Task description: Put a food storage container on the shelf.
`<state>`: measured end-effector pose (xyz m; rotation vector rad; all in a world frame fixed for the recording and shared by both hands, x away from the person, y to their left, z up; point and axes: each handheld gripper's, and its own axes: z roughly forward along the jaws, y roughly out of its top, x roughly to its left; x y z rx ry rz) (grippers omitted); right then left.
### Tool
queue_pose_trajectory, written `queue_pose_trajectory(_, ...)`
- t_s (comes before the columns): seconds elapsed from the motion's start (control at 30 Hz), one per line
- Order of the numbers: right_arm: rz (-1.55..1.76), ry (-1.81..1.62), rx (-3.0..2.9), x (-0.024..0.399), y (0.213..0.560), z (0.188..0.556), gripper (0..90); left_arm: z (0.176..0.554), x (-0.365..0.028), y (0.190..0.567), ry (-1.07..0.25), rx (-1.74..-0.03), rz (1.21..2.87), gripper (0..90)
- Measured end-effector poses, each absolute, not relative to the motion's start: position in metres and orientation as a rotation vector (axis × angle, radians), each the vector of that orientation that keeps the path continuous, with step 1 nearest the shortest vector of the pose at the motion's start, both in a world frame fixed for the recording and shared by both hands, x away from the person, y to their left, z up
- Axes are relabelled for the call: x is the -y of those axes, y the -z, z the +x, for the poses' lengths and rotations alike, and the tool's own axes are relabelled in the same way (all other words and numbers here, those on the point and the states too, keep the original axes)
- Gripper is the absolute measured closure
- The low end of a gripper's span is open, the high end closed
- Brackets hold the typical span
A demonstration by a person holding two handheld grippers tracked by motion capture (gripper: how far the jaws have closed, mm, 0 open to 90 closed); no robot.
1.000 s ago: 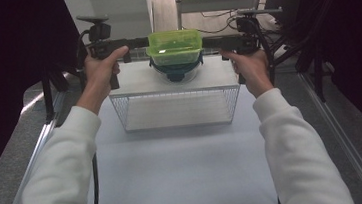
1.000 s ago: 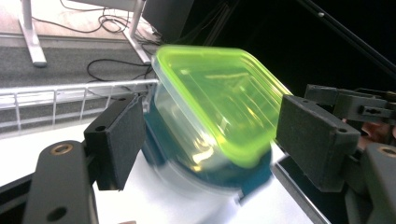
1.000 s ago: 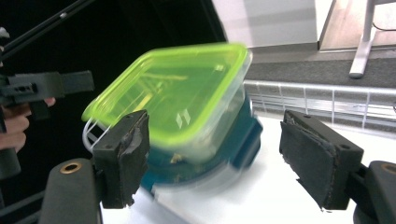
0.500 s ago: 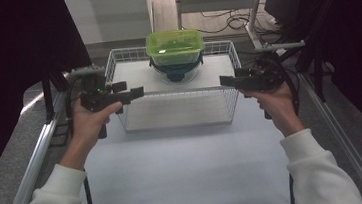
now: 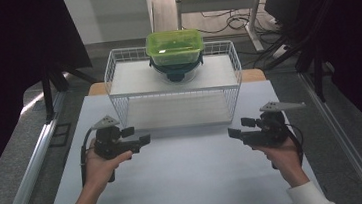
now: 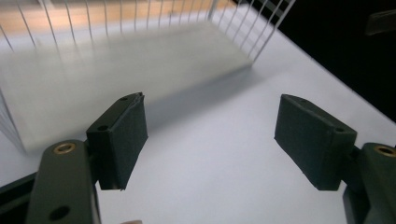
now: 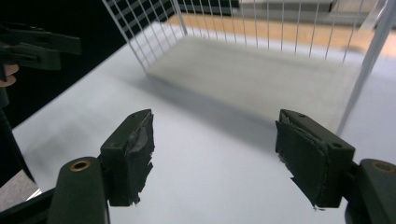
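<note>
L gripper (image 5: 145,138) and R gripper (image 5: 232,133) sit low over the white table (image 5: 186,182), tips facing each other, fingers (image 6: 122,135) spread wide w/ nothing between; R's have just been closing a bit. Wire basket (image 5: 175,90) lies just beyond both, apart from the fingers, centred betw. them. Green container (image 5: 174,47) rests on a bowl at basket's far rim, well apart.

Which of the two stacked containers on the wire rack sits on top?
The lime-green container; it rests upon the dark teal bowl, which stands on the wire rack.
</note>
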<state>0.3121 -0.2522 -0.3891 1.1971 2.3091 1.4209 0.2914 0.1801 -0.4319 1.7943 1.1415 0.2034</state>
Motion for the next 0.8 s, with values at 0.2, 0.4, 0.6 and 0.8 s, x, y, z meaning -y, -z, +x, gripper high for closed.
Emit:
queue_pose_trajectory(0.2,1.266,-1.364,-2.317,0.265,0.425,0.306,28.1,0.290,-0.182,0.457,-0.187,-1.189,1.817,25.3)
queue_pose_trajectory(0.4,1.297,-1.312,-2.340,0.270,0.440,0.305,28.1,0.285,-0.187,0.464,-0.189,-1.219,1.810,25.5)
queue_pose_trajectory(0.6,1.287,-1.320,-2.323,0.273,0.442,0.304,27.3,0.286,-0.184,0.468,-0.207,-1.213,1.844,25.5)
queue_pose_trajectory(0.8,1.269,-1.282,-2.319,0.276,0.448,0.307,23.0,0.289,-0.188,0.477,-0.235,-1.230,1.847,23.4)
